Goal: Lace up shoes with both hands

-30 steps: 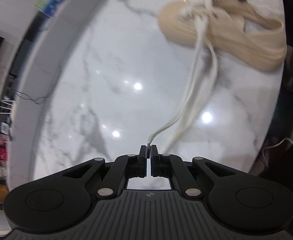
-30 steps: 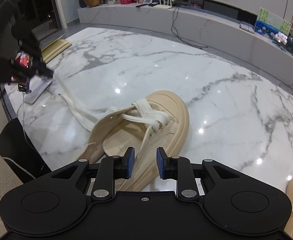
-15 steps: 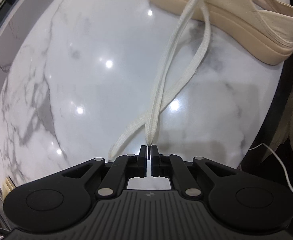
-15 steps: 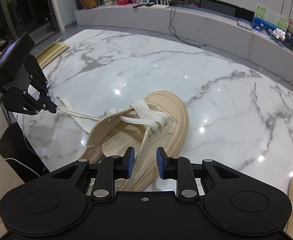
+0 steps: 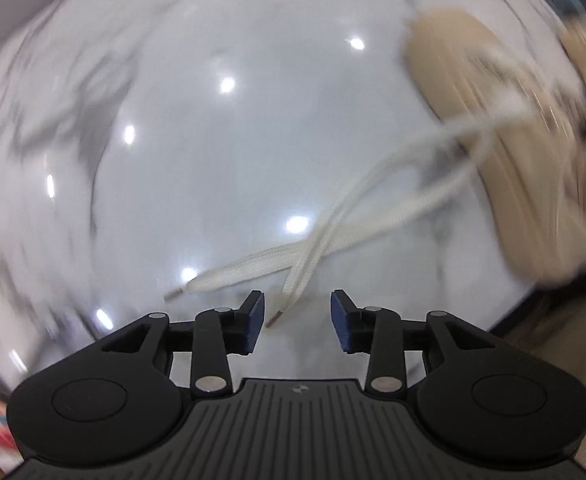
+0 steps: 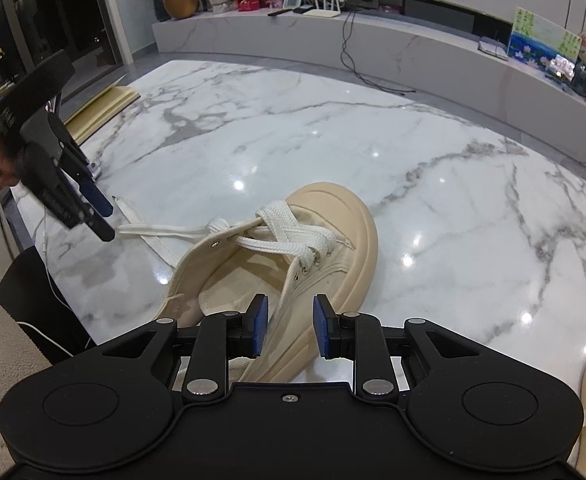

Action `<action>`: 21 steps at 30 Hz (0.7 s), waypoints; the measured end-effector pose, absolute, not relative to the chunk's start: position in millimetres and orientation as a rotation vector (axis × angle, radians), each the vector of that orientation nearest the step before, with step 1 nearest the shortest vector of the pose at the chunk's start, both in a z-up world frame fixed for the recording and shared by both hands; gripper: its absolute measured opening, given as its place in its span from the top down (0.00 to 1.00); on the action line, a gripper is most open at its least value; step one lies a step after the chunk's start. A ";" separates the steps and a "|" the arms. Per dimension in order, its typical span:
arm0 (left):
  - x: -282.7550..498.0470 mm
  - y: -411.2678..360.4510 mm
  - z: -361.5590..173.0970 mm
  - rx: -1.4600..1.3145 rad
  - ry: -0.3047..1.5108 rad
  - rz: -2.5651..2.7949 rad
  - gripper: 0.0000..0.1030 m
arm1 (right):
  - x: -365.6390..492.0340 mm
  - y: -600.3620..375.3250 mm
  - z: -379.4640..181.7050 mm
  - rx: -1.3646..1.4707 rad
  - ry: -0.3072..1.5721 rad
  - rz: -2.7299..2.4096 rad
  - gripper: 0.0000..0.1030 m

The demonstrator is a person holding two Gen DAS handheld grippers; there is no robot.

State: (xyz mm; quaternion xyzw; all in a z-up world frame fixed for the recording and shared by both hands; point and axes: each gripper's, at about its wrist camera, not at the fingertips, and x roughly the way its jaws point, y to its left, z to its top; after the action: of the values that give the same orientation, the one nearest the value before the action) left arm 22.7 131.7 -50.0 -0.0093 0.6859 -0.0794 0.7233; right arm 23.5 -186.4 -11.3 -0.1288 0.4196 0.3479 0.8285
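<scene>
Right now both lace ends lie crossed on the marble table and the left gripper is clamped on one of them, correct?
Not quite. The lace ends do lie crossed on the marble table, but the left gripper is not clamped: the left wrist view shows its jaws opening, pads clear of the lace tip.

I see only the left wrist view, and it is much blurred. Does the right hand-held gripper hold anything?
Observer: No. The right hand-held gripper is open, close over the shoe, and its pads press nothing.
Operator: How far is the shoe laced?
Observer: The lace crosses only the front eyelets. The back eyelet is empty.
Operator: Where is my left hand-held gripper?
Observer: The left hand-held gripper, its jaws opening, is at the two loose lace ends, near the table edge.
</scene>
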 end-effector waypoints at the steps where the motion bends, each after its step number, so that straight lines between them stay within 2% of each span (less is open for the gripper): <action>1: 25.3 138.8 -51.9 -0.082 1.529 -0.133 0.62 | 23.3 -186.3 -10.9 -0.276 0.886 0.737 0.77; 5: 33.0 165.7 -65.5 -0.278 1.573 0.034 0.60 | 22.0 -186.3 -8.8 -0.286 0.867 0.732 0.77; 11: 37.3 188.5 -75.1 -0.535 1.512 0.130 0.60 | 20.8 -186.9 -8.4 -0.302 0.855 0.728 0.77; 21: 45.4 200.8 -78.4 -0.591 1.463 0.206 0.61 | 18.4 -186.0 -6.5 -0.328 0.824 0.728 0.77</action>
State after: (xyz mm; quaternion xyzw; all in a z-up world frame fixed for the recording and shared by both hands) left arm 45.4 200.8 -78.4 -0.2651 0.6568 0.0926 0.6999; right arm 18.4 -186.0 -6.5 -0.1552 0.3898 0.3443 0.8399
